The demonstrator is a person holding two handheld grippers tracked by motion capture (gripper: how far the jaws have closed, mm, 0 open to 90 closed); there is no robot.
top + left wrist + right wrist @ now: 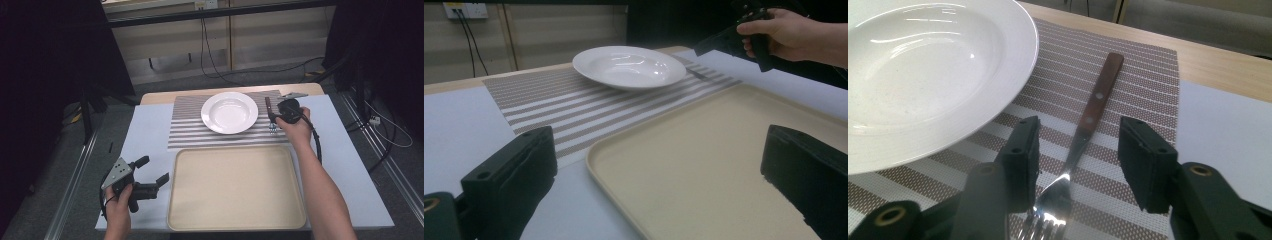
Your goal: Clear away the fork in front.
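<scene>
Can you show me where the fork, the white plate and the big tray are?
fork (1096, 97): right gripper view, on its brown wooden handle.
white plate (229, 113): high view, on the middle of its hollow.
tray (235, 186): high view, on its bare beige floor.

The high view looks forward and down on the tabletop (150, 125). The left gripper view looks low towards 1 o'clock; the right gripper view sits close. All share the round white ceramic plate (229, 112) (629, 66) (923, 75).
</scene>
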